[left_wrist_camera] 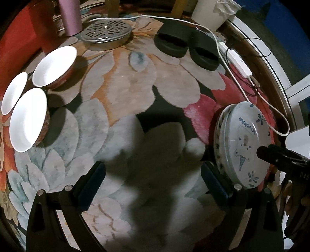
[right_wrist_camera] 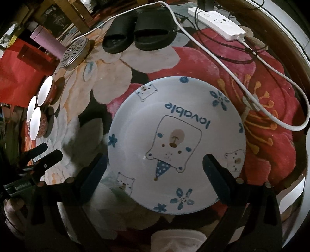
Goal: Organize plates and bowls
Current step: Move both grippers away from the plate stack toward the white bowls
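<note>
A stack of pale blue plates [left_wrist_camera: 242,143] with a bear drawing and the word "lovable" lies on the floral rug at the right of the left wrist view; the top plate [right_wrist_camera: 174,135] fills the right wrist view. Three white bowls with red outsides [left_wrist_camera: 29,118] [left_wrist_camera: 55,66] [left_wrist_camera: 13,93] sit close together at the left, and show small in the right wrist view [right_wrist_camera: 36,110]. My left gripper [left_wrist_camera: 153,174] is open and empty over the rug, left of the plates. My right gripper [right_wrist_camera: 155,166] is open above the top plate, with nothing between its fingers.
Black slippers [left_wrist_camera: 186,48] [right_wrist_camera: 135,33], a perforated metal lid [left_wrist_camera: 106,33], a pink bottle [left_wrist_camera: 70,15], a white power strip [right_wrist_camera: 217,23] with cables [left_wrist_camera: 222,50], and a white bin [left_wrist_camera: 211,11] lie around the far rug edge. A red box [right_wrist_camera: 19,73] stands at the left.
</note>
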A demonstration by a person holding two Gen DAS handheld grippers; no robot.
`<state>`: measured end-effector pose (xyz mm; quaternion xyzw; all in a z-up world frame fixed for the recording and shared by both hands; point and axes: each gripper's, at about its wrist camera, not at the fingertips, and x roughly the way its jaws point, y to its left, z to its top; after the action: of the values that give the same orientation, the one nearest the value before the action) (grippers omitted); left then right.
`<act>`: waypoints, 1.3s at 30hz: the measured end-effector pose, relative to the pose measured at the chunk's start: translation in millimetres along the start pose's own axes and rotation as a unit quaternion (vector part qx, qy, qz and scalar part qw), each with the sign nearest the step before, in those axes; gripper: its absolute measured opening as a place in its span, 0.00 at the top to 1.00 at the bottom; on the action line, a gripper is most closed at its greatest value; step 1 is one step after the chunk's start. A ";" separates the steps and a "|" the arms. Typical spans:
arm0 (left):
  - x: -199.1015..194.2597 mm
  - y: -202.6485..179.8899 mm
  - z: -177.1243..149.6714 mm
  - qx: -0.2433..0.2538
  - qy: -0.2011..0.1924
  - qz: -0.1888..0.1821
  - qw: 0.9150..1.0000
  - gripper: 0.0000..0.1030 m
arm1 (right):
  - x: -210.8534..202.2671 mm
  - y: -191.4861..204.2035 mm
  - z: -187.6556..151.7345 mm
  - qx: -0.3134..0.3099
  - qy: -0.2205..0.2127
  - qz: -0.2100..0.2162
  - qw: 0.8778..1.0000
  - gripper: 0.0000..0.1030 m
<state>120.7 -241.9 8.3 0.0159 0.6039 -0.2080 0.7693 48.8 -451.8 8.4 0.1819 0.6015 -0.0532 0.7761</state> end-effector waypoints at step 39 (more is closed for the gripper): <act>-26.5 120.1 -34.1 -0.099 -0.010 0.039 0.994 0.03 | 31.8 104.7 -3.6 -0.091 0.020 0.022 0.995 0.03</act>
<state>125.1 -114.9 -3.3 -0.0390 0.6125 -0.1171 0.7808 85.7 -349.1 0.2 0.1250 0.6150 0.0227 0.7782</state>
